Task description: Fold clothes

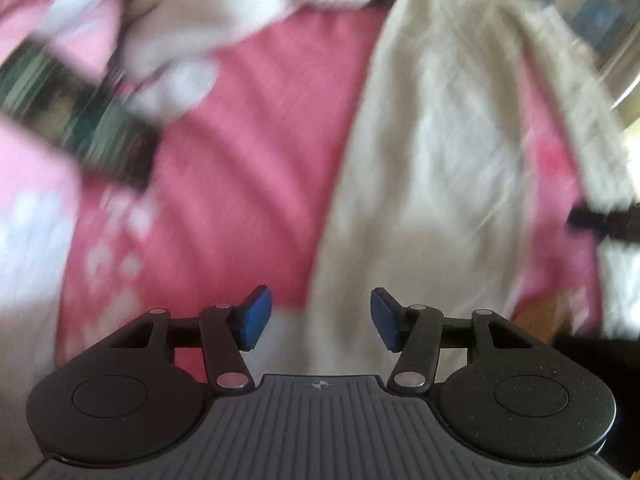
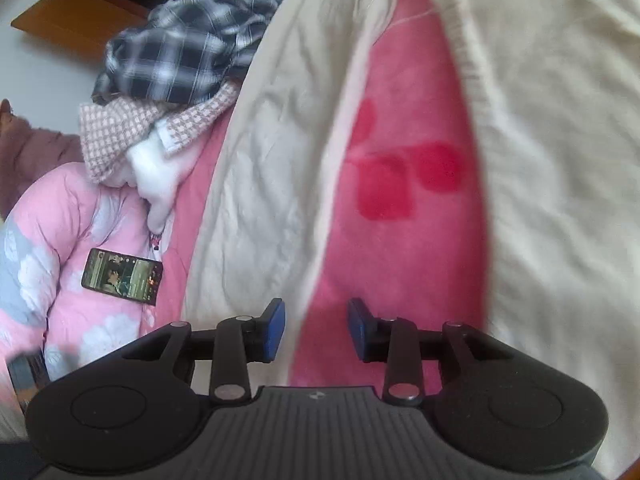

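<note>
Cream garment (image 2: 272, 168) over pink blanket (image 2: 400, 240); both tongs (image 1: 321, 318) (image 2: 316, 330) parted, empty.

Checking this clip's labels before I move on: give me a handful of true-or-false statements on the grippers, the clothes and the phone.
1. The right gripper clamps the cream garment. False: its jaws stand apart, empty.
2. A phone with a lit screen lies on the pink puffy jacket. True.
3. The plaid shirt lies spread flat under the cream garment. False: it sits crumpled on a pile beside it.
4. The left gripper holds nothing. True.
</note>
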`<state>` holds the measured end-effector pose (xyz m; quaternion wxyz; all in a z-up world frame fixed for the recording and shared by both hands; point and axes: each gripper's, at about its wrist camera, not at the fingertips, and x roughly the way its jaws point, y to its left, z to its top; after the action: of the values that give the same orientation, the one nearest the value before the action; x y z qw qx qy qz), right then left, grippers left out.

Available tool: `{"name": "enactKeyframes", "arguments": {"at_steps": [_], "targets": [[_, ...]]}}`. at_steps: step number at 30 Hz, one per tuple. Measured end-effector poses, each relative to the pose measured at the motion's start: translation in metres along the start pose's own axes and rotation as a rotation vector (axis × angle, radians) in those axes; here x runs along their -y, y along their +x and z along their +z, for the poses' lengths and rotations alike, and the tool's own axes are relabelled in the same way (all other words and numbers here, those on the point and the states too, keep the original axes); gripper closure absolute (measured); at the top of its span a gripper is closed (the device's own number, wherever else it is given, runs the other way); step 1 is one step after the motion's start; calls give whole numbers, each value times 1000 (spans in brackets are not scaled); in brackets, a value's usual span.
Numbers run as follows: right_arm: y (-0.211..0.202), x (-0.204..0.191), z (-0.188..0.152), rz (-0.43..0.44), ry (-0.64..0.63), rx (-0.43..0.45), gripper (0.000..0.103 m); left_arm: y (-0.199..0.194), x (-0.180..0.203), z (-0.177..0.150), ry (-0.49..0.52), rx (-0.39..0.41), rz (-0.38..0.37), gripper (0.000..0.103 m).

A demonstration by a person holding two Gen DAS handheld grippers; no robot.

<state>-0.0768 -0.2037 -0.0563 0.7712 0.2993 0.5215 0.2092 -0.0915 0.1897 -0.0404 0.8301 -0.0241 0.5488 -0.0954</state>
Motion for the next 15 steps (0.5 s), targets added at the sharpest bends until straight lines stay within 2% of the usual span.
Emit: {"name": "enactKeyframes", "arguments": {"at_steps": [4, 7, 9, 12, 15], "targets": [[-36, 3, -16, -12, 21, 92, 61, -26, 56, 79, 145, 99, -67, 48], [-53, 2, -25, -25, 26, 147, 61, -60, 127, 139, 283, 172, -134, 48], [-64, 1, -32, -34, 34, 180, 61, -96, 182, 169, 389, 253, -175, 48], [-83, 4, -45, -44, 58, 226, 61, -168, 254, 191, 523, 418, -222, 48], [-100, 7, -55, -46, 75, 267, 61, -243, 299, 202, 596, 567, -229, 48]]}}
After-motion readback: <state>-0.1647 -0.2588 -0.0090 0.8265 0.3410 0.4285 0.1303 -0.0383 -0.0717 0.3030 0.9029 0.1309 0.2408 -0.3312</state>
